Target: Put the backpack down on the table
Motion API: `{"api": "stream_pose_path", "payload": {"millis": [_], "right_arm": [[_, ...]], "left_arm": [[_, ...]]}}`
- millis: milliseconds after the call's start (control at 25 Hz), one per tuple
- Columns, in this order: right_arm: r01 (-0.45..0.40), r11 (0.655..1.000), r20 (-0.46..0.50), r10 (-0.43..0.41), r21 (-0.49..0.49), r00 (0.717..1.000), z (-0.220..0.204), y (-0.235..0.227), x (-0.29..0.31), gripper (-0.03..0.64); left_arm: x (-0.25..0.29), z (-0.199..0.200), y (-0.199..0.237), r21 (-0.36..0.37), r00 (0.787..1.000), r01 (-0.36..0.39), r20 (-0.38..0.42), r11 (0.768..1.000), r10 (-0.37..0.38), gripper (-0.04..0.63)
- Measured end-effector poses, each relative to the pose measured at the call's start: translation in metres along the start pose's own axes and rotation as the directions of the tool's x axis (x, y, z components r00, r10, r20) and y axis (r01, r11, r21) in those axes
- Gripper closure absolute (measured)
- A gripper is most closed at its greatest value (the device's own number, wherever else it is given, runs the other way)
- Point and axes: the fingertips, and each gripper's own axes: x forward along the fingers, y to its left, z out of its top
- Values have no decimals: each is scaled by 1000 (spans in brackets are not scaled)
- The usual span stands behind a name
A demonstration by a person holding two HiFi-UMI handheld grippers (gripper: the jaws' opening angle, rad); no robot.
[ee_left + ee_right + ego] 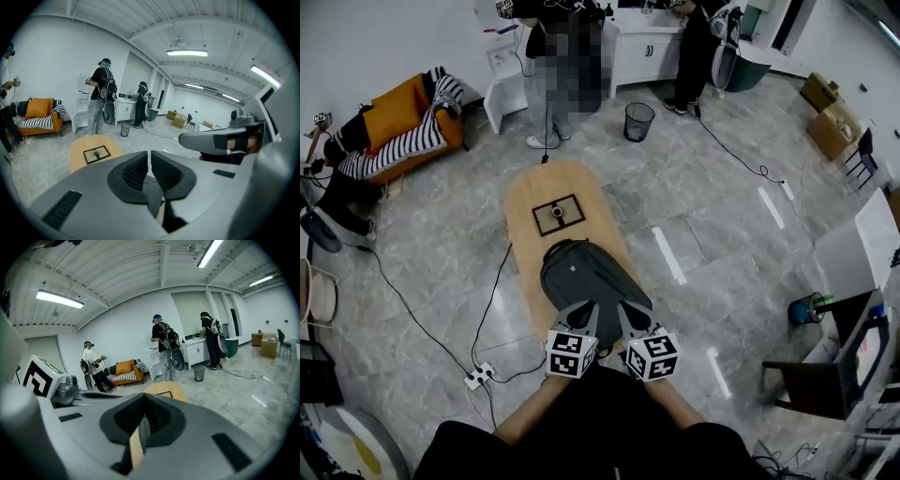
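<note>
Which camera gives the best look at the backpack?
The head view: most of the grey backpack shows there, lying on the wooden table. Both gripper views show only a dark sliver of it.

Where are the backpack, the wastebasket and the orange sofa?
backpack (586, 272): head view, middle of its dark upper face.
wastebasket (638, 124): head view, its dark side wall.
orange sofa (394, 114): head view, its orange cushion.

Probably lab space: floor cables (733, 153), sofa (398, 112), boxes (831, 120).
</note>
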Motion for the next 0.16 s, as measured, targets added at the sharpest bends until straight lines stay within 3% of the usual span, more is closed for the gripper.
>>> {"api": "stream_pose_path", "payload": {"millis": [160], "right_arm": [[-4, 1000, -4, 4, -3, 1000, 0, 2, 0, 607]], "left_arm": [[1, 0, 0, -6, 1000, 7, -3, 1000, -7, 561]]}}
